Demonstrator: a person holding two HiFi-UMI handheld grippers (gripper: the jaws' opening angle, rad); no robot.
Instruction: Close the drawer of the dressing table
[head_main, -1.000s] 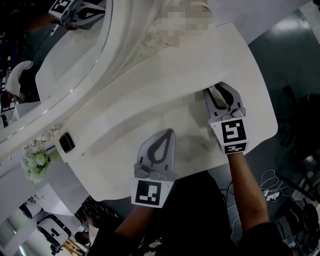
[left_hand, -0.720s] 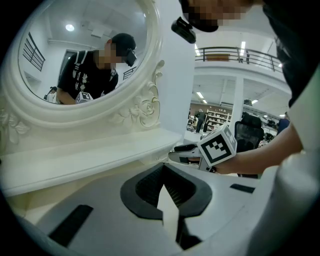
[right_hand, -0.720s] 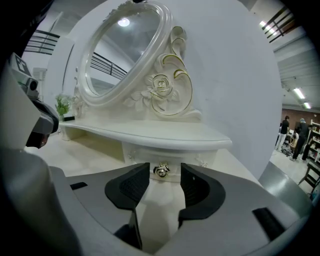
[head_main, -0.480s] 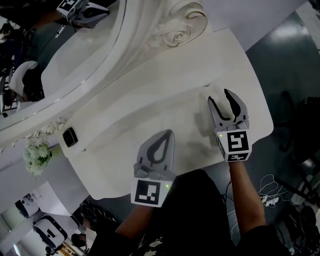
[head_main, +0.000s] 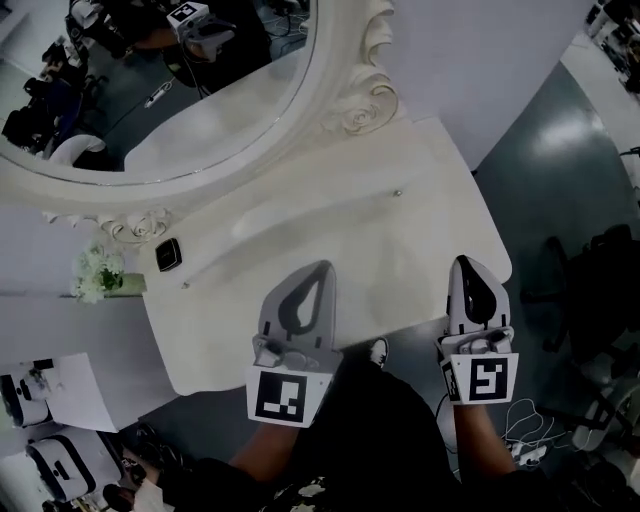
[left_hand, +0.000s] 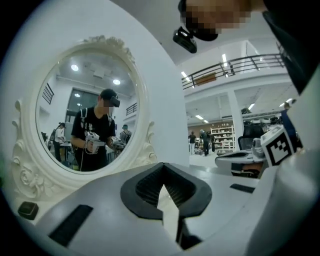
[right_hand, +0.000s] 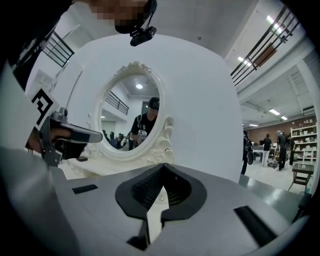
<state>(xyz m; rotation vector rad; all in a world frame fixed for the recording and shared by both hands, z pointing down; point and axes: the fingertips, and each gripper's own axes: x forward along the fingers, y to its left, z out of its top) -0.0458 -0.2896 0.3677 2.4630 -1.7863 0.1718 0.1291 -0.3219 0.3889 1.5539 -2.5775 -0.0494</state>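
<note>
**Inspector:** Since the drawer is the item under review, where does it stand?

**Assistant:** It sits below the front edge of the surface (head_main: 330, 215), out of sight from the head view. No drawer front juts past that edge, so I judge it pushed home, though I cannot confirm the seam.

**Inspector:** Left tongs?

**Assistant:** The left tongs (head_main: 322, 270) are pressed together with nothing between them. They hang over the middle of the front edge, aimed at the mirror (head_main: 180, 90).

**Inspector:** Right tongs?

**Assistant:** The right tongs (head_main: 467, 266) have just closed. The tips meet with nothing caught between them, and they hang near the front right corner.

**Inspector:** Why so placed?

**Assistant:** Judgement only: both are off the furniture and touching nothing, which suits a push already finished. Closed tips also make a blunt end for nudging a drawer front, should more be needed.

**Inspector:** Anything at risk?

**Assistant:** Flowers (head_main: 98, 272) and a small black box (head_main: 167, 254) stand at the rear left corner, well apart from both tongs.
</note>
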